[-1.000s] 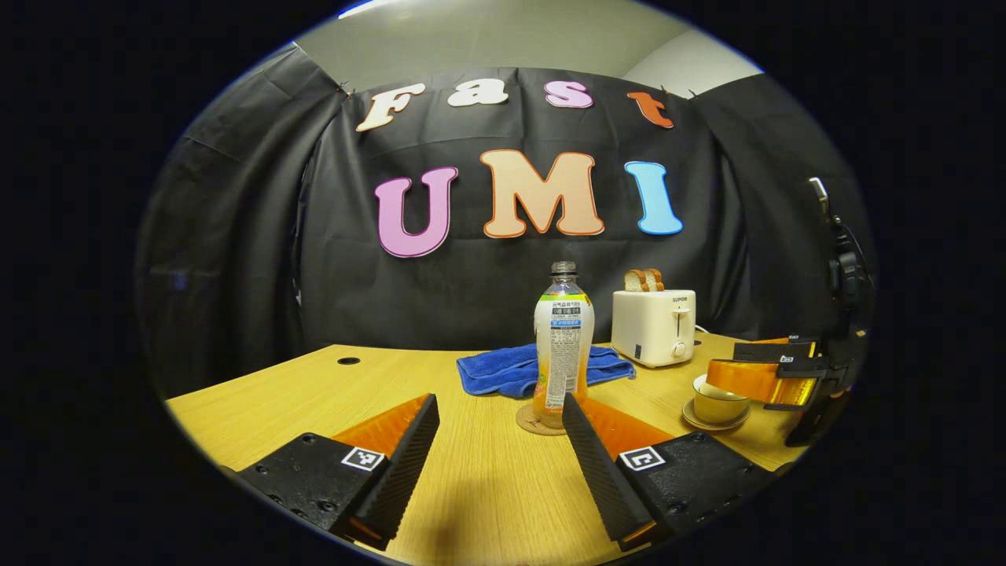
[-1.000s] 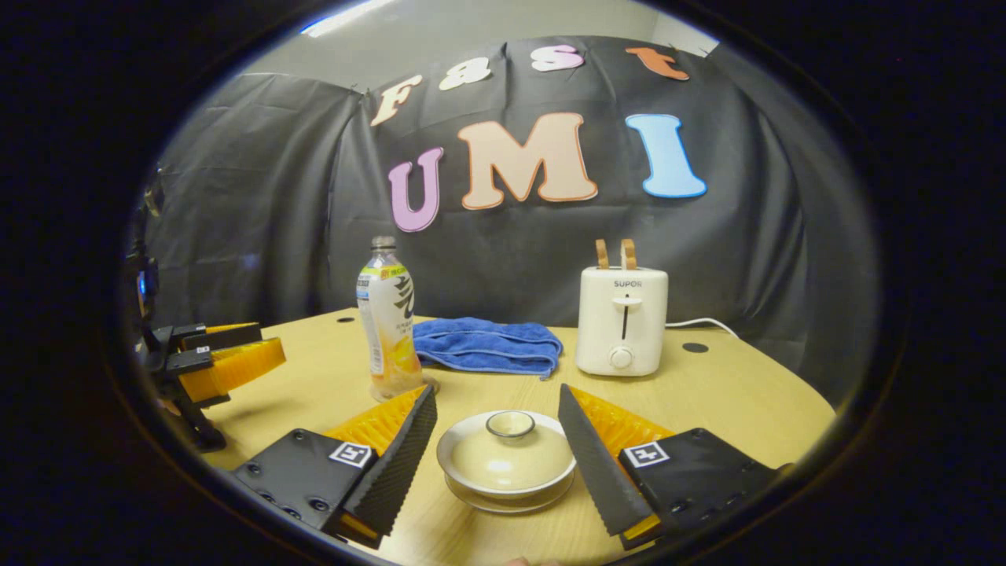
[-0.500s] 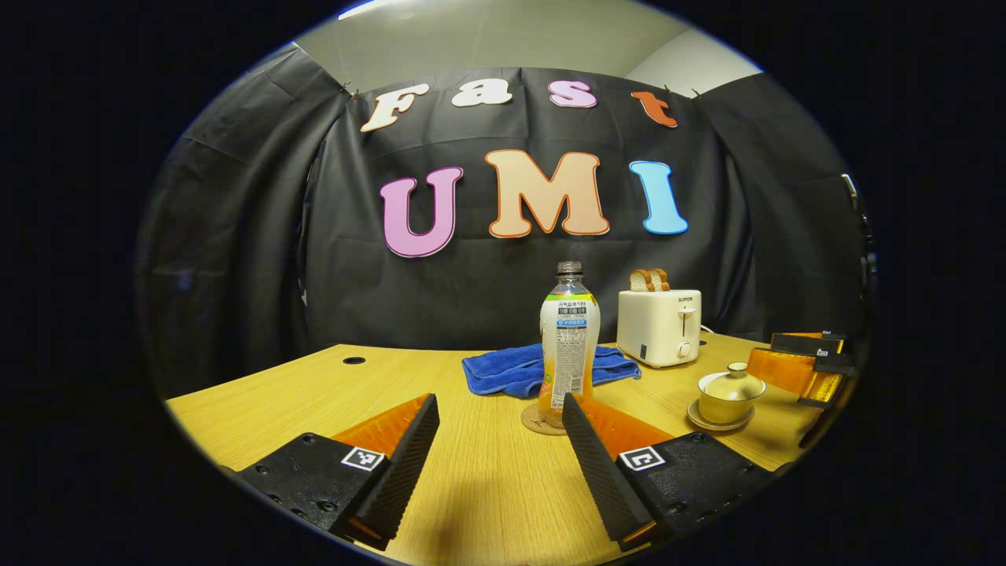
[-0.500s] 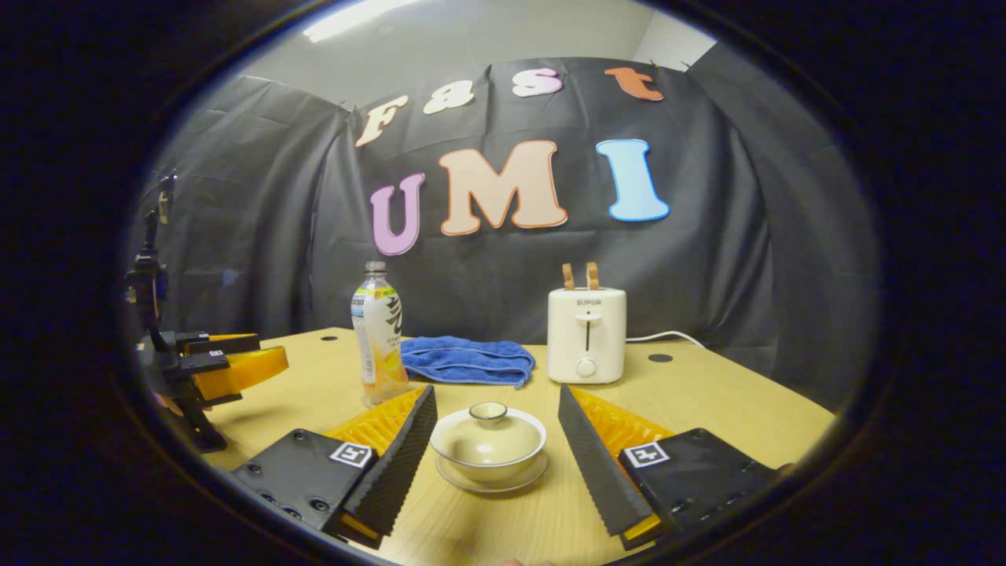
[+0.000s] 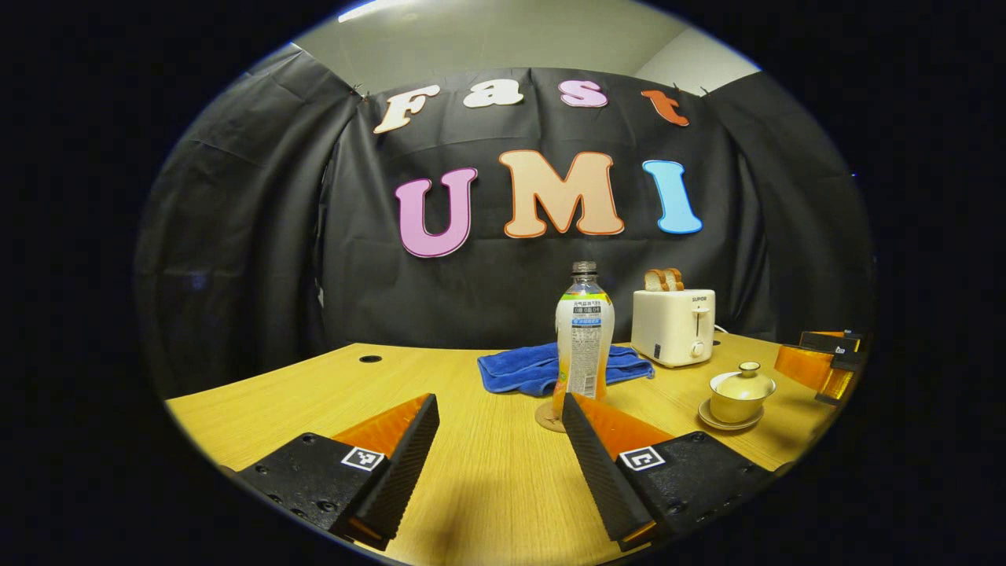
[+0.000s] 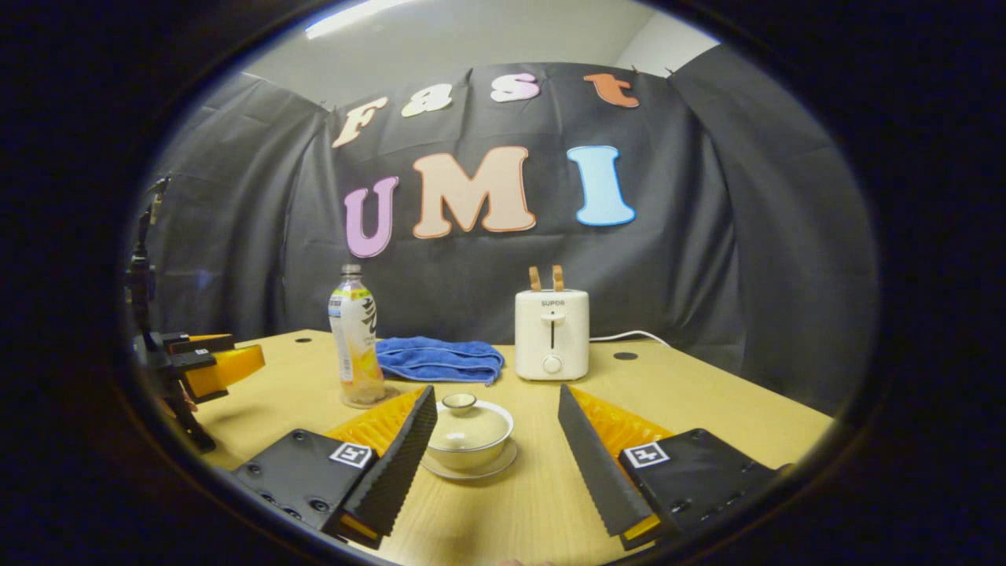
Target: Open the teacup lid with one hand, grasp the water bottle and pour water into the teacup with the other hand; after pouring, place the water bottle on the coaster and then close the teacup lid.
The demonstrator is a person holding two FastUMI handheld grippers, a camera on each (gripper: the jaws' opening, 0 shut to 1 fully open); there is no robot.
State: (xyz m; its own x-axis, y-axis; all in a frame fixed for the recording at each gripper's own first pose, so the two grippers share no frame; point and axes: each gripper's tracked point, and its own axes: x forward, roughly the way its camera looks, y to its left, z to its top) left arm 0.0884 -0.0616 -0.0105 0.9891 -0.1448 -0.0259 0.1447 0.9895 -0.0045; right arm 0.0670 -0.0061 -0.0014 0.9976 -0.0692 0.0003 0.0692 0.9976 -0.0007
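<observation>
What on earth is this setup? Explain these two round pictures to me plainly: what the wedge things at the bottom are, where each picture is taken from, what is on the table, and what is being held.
A person holds a two-finger gripper in each hand, and a wide-angle camera rides on each one. The wedges at the bottom are that gripper's own fingers. The left gripper view looks past the left gripper; the right gripper view looks past the right gripper. Each view also catches the other gripper at its edge.

On the wooden table stand a water bottle on a round coaster, a lidded teacup on its saucer, a folded blue towel, and a white toaster with bread slices in it.

Nothing is held: both grippers are open and empty. The teacup sits just ahead of the right gripper's fingers, lid on.
</observation>
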